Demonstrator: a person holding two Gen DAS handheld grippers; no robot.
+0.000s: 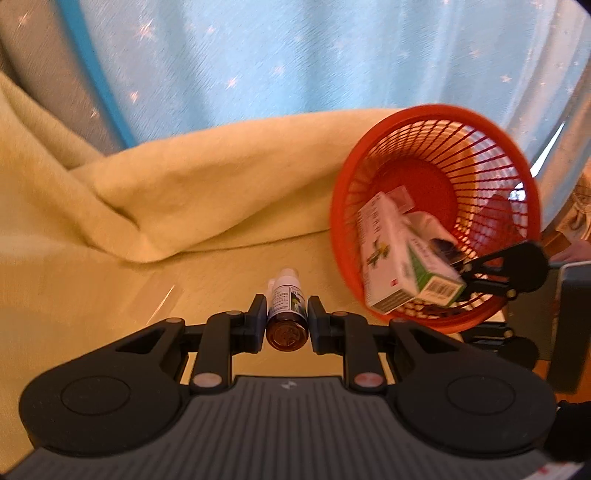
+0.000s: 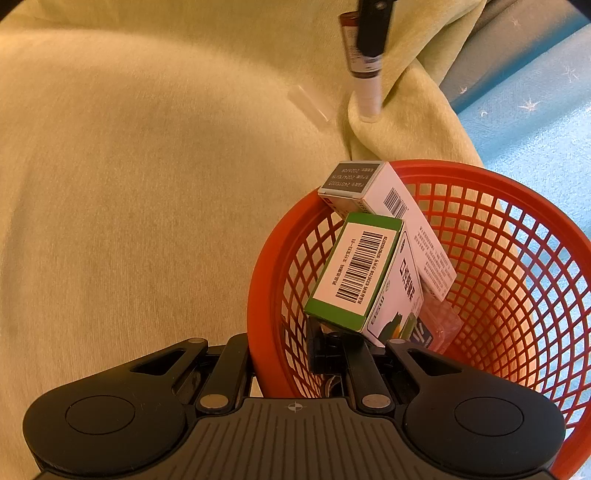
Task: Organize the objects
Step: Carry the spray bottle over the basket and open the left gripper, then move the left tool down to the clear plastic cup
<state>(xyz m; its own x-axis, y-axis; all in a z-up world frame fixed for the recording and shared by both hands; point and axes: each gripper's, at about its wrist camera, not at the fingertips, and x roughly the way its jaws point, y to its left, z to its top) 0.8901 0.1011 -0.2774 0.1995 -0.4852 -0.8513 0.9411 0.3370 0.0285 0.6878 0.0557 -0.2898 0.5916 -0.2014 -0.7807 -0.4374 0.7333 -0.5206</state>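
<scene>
My left gripper (image 1: 287, 308) is shut on a small brown bottle (image 1: 287, 317) with a white cap, held level just above the yellow blanket. In the right wrist view the same bottle (image 2: 364, 62) shows at the top, with a left finger (image 2: 371, 29) in front of it. A red mesh basket (image 1: 443, 109) stands tilted at the right. My right gripper (image 2: 280, 350) is shut on the basket's near wall (image 2: 260, 280), one finger outside and one inside. Inside lean a green-and-white box (image 2: 354, 277) and a white box with a grey end (image 2: 369, 188).
A yellow-green blanket (image 1: 203, 177) covers the surface, with a thick fold at the back. A blue star-patterned curtain (image 1: 295, 55) hangs behind. A small clear plastic piece (image 2: 308, 103) lies on the blanket near the bottle. A grey object (image 1: 569, 325) sits at the far right.
</scene>
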